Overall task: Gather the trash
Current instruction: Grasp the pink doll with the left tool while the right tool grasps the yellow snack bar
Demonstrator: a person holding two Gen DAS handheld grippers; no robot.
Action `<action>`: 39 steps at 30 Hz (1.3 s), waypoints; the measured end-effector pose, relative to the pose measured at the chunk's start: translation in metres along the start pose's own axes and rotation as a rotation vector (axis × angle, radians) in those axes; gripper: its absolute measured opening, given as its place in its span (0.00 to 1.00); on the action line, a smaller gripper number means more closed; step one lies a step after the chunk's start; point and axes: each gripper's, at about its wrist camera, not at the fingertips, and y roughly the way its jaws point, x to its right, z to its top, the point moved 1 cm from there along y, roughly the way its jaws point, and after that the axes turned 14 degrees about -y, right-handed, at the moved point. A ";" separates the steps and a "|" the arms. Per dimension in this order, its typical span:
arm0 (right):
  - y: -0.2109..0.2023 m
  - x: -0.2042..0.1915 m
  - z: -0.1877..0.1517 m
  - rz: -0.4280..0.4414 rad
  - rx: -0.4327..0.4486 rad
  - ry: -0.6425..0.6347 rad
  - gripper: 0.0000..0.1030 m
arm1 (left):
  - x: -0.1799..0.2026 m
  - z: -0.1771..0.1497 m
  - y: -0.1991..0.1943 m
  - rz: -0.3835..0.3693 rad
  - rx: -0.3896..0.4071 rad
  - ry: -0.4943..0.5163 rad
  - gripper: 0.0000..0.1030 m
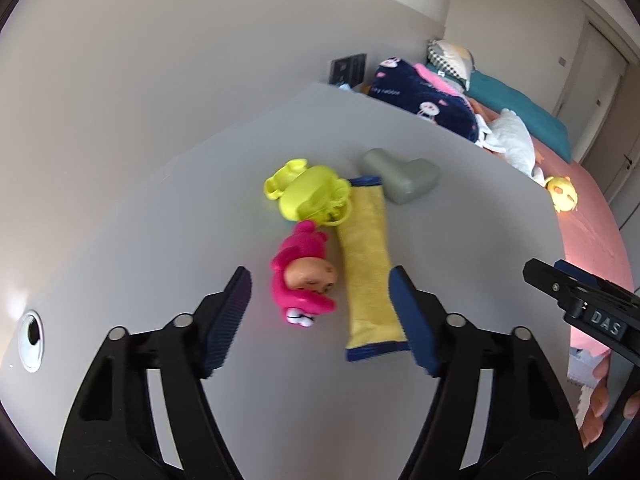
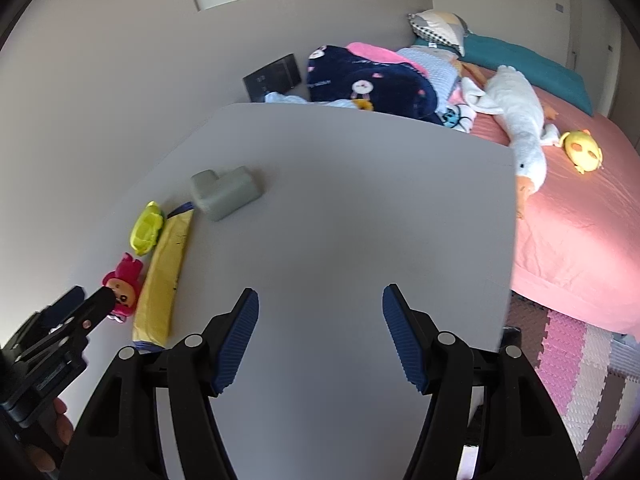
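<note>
lying between wide left claw (image 1: 320,300) fingers: yellow wrapper (image 1: 366,264); right claw (image 2: 320,312) wide.

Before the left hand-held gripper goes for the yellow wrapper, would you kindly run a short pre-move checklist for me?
1. Left hand-held gripper open: ok, fingers spread wide.
2. Nothing held in it: ok.
3. Yellow wrapper within its span: cannot tell; its near end lies by the right finger, off centre.
4. Wrapper free of neighbours: not ok; the pink doll lies right beside it, and the yellow-green toy and grey block crowd its far end.
5. Right hand-held gripper out of the way: ok, open and empty over bare table.
6. Bin for the trash: cannot tell, none in view.
</note>
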 end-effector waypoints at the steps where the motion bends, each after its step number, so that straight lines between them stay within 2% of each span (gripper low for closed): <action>1: 0.001 -0.003 0.001 0.003 -0.001 -0.005 0.64 | -0.003 0.001 0.005 0.002 -0.009 -0.004 0.62; 6: 0.010 -0.016 0.007 0.017 -0.007 -0.018 0.64 | -0.006 -0.001 0.022 0.011 -0.035 -0.005 0.46; 12: 0.019 -0.032 0.016 0.027 -0.009 -0.052 0.64 | -0.012 0.000 0.036 0.003 -0.044 -0.014 0.39; 19: 0.032 -0.055 0.022 0.050 -0.023 -0.088 0.64 | -0.023 -0.002 0.031 0.000 -0.020 -0.012 0.39; 29: 0.048 -0.103 0.028 0.101 -0.036 -0.143 0.63 | -0.058 0.000 0.013 0.070 0.009 -0.032 0.39; 33: 0.059 -0.116 0.032 0.123 -0.056 -0.129 0.63 | -0.072 0.002 0.009 0.088 0.013 -0.046 0.39; 39: 0.059 -0.126 0.036 0.218 -0.038 -0.061 0.64 | -0.085 0.005 0.005 0.094 0.023 -0.062 0.39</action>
